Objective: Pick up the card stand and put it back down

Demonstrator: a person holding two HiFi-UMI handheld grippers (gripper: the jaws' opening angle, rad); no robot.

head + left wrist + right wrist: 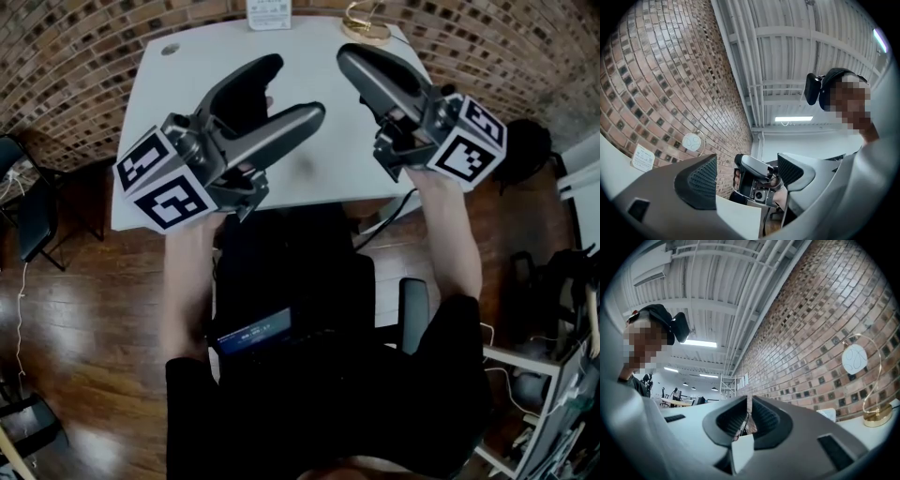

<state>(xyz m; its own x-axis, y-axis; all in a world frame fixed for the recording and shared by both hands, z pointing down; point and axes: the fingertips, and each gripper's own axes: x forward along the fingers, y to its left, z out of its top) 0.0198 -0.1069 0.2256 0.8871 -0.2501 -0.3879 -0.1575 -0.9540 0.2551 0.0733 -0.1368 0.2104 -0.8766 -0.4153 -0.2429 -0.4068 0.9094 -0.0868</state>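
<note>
Card stand (367,31): thin gold wire bent into a tall loop over a round gold base, found upright at the far edge of the worktop (178,103), a smooth white rectangular slab, near its right corner and just beside a small white printed sign (269,13). Held by neither claw and well apart from both. Left claw (746,174): grey moulded plastic with dark pads in a fine ribbed grid, jaws spread wide, nothing clamped between them. Right claw (748,420): same make, pads drawn together to a thin slit, empty. Both raised over the near half of the worktop, as seen from the head view, each with a black-and-white marker cube at the rear. Only in the two gripper views: a round white card (854,359) carried in the wire loop, a wall of rough red-brown brick (825,333) behind it, and a ribbed white ceiling. Only in the left gripper view: the right gripper, framed in the gap between the open jaws.
</note>
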